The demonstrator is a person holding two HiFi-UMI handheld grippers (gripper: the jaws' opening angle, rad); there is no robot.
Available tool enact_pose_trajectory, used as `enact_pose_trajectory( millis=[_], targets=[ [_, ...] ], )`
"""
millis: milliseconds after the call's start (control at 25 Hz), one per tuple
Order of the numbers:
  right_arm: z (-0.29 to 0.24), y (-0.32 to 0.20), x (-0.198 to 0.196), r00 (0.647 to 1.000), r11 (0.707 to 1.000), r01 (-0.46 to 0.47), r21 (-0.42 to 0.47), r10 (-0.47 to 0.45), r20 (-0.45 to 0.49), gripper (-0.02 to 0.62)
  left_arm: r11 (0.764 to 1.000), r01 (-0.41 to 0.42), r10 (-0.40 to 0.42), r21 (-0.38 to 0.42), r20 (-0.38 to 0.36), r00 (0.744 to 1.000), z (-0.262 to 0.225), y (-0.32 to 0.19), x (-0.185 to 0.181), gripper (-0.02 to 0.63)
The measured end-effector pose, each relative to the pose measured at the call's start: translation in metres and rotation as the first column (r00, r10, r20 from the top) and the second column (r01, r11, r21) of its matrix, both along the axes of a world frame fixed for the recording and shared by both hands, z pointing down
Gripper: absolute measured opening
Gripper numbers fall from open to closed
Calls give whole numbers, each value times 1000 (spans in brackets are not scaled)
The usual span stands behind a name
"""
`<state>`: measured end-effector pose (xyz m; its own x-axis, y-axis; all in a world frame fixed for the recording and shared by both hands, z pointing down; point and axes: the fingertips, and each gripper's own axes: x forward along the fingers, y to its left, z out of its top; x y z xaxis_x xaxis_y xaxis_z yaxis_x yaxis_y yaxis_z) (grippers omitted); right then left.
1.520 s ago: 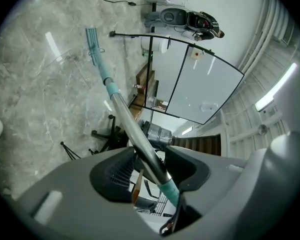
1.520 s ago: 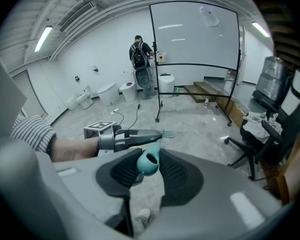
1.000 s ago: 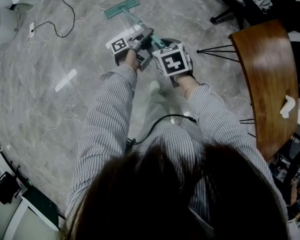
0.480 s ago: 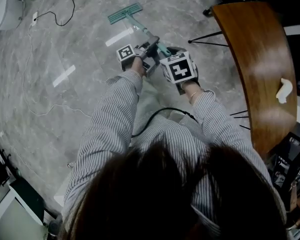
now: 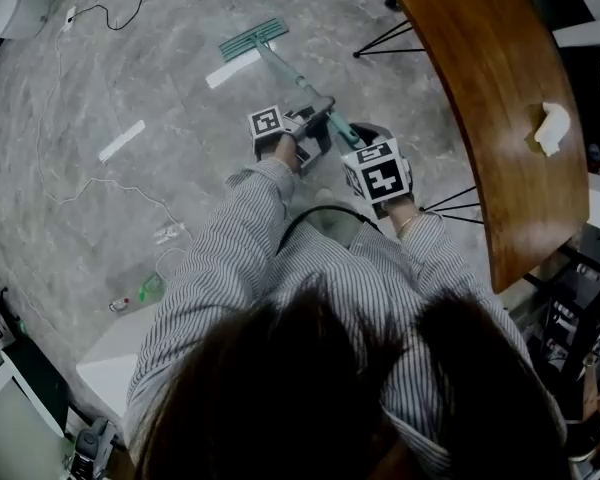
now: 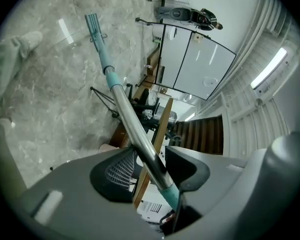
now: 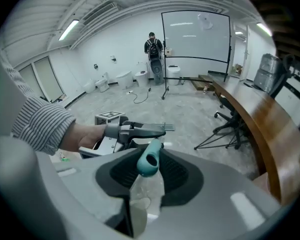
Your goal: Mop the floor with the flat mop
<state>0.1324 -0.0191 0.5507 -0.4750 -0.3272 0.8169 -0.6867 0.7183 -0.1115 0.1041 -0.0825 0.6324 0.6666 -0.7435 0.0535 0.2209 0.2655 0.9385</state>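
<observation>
Head view: left claw [image 5: 318, 110] and right claw [image 5: 352, 140] each clamp the flat mop [image 5: 252, 38] by its pole.

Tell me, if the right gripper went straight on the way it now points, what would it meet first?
Probably the left gripper, clamped on the mop handle just ahead; the depth is unclear.

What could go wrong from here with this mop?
A wide sweep to the right could knock the mop head into the table leg. A loose cable crosses the floor on the left, a possible snag. The right hand-held gripper clamps only the tip of the mop handle; it may slip.
</observation>
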Motion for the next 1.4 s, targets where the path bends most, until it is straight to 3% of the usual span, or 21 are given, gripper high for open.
enact_pose_trajectory(
  millis=[200,280,520,600,840,1400],
  targets=[
    [-22,84,63,1000,1000,3,-28,-3,-1,112,997,-75,73,-34,-50,996,-10,75,70,196],
    [-32,113,86,1000,999,-6,-38,5,-5,112,992,-118,114,-38,-96,989,-19,101,97,163],
    [-65,169,132,1000,996,-18,-86,17,-14,114,958,-283,269,-39,-210,940,-53,166,156,155],
    [-73,168,132,1000,994,-27,-102,27,-5,114,959,-281,267,-28,-230,936,-63,167,156,160],
    [-75,171,125,999,994,-47,-101,49,17,115,978,-209,199,-24,-216,956,-64,167,148,164],
    [-72,174,128,998,993,-62,-99,63,11,115,974,-226,219,-20,-177,960,-60,171,152,173]
  ],
)
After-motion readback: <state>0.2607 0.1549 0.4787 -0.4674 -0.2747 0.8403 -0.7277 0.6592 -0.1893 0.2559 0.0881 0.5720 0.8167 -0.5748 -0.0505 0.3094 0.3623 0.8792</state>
